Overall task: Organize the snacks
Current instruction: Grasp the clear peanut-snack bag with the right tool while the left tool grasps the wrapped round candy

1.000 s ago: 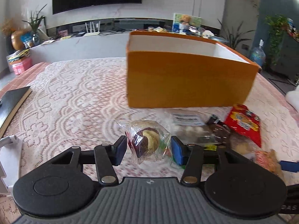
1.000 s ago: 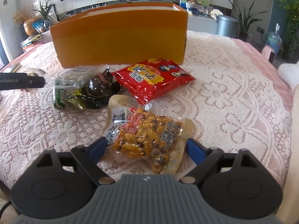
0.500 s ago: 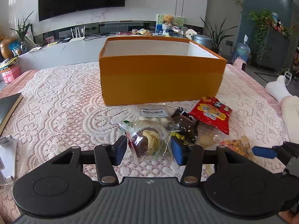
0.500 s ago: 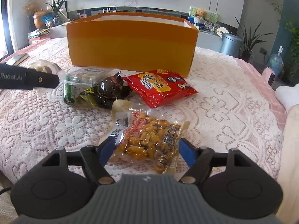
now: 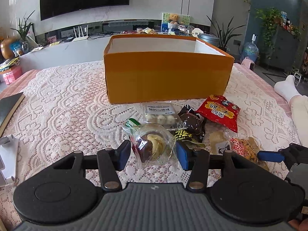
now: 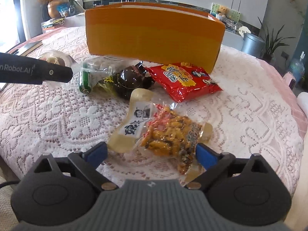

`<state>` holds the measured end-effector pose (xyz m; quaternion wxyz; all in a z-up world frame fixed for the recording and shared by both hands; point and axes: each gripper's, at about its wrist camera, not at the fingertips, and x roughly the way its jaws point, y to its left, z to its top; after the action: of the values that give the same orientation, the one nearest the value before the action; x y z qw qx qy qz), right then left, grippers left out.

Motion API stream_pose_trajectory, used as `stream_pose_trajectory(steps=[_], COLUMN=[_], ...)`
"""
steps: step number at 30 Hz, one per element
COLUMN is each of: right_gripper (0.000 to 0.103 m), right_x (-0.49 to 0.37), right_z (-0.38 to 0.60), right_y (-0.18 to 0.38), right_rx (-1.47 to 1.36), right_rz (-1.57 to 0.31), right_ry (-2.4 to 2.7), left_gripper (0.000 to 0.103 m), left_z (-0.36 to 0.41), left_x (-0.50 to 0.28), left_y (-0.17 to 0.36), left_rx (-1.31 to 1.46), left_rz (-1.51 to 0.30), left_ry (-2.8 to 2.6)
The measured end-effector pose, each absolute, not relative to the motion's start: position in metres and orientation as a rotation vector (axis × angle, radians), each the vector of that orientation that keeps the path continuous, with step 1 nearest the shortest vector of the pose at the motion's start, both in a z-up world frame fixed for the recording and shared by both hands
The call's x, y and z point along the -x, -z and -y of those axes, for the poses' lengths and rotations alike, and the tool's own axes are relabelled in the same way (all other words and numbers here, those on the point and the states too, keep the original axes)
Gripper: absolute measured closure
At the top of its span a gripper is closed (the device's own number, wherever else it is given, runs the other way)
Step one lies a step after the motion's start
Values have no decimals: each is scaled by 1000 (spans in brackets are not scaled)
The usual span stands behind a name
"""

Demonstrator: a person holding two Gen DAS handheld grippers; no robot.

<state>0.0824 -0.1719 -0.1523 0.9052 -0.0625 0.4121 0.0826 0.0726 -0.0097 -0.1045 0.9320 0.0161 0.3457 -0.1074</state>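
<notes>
Widening since the earlier view, the right claw (image 6: 152, 152) was opening around one peanut packet (image 6: 163, 132) without pressing it. Left claw (image 5: 153, 152) gripped one wrapped pastry (image 5: 152, 144). Four packets lay before one orange box (image 5: 167, 75), its visible interior bare.

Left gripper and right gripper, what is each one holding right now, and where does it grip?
Left gripper clamps the clear-wrapped pastry by its sides. Right gripper holds nothing; jaws opening around the peanut pack.

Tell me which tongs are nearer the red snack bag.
Right. The right tongs straddle the yellow snack pouch, jaws opening, just in front of the red snack bag. The left tongs grip the clear-wrapped pastry, beyond the dark packet from it.
</notes>
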Motion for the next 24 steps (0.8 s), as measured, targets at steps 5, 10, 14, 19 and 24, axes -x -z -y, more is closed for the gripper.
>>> stream_pose_trajectory(steps=[5,10,14,19,24], right_gripper=[13,52,60,59,53], right_x=[-87,-80,-74,-77,-82], right_z=[180,176,170,157,144], right_y=[155,150,147,151,156], right_rx=[67,103,177,312,446], right_rz=[-867,-824,-782,-744,-695], right_ry=[-181,-151,-114,-81,-76], left_gripper=[45,45,45,45,45], left_z=[9,7,6,7,7], left_x=[-72,-72,-72,-71,-70], left_y=[106,106,105,105,105], left_rx=[-28,-27,-27,-31,-29], left_rz=[-711,-711,-708,-709,-706], left_ry=[222,220,216,219,230])
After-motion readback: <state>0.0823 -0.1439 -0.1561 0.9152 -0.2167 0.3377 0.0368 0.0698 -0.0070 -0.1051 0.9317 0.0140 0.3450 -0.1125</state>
